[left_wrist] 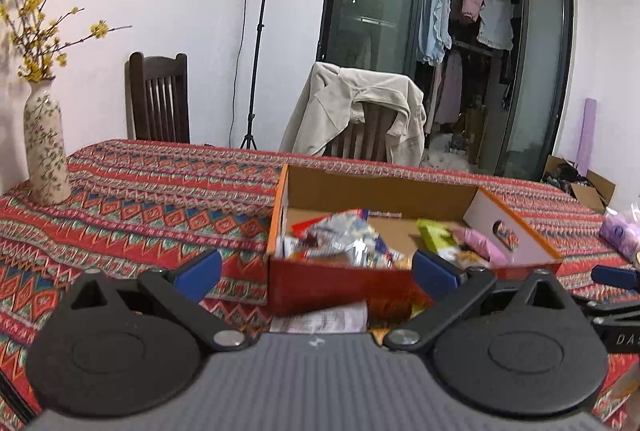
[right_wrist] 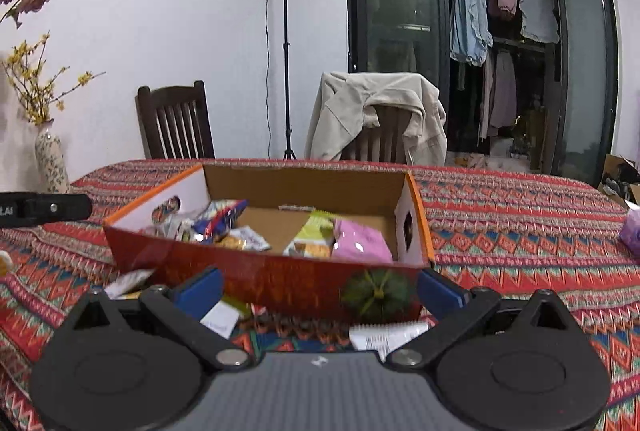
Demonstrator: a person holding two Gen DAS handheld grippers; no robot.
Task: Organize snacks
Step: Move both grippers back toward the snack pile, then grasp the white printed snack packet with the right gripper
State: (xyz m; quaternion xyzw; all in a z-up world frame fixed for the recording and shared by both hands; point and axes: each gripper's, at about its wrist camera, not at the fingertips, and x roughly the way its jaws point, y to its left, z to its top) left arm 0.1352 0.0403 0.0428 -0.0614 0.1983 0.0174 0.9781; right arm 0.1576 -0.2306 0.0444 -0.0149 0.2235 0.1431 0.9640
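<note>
An open cardboard box [left_wrist: 344,283] [right_wrist: 280,279] with red and orange sides stands on the patterned tablecloth and holds several snack packets: a silver foil pack [left_wrist: 352,235], a green pack [left_wrist: 436,235] [right_wrist: 314,233] and a pink pack [left_wrist: 480,241] [right_wrist: 360,241]. Loose white wrappers [left_wrist: 324,319] [right_wrist: 390,337] lie on the cloth in front of the box. My left gripper [left_wrist: 318,271] is open just before the box's near wall, nothing between its blue pads. My right gripper [right_wrist: 320,291] is open too, facing the same wall, empty.
A floral vase [left_wrist: 44,147] [right_wrist: 50,163] with yellow branches stands at the table's far left. Two wooden chairs, one draped with a beige jacket [left_wrist: 360,111] [right_wrist: 376,111], are behind the table. A purple pack [left_wrist: 622,233] [right_wrist: 632,231] lies at the right edge.
</note>
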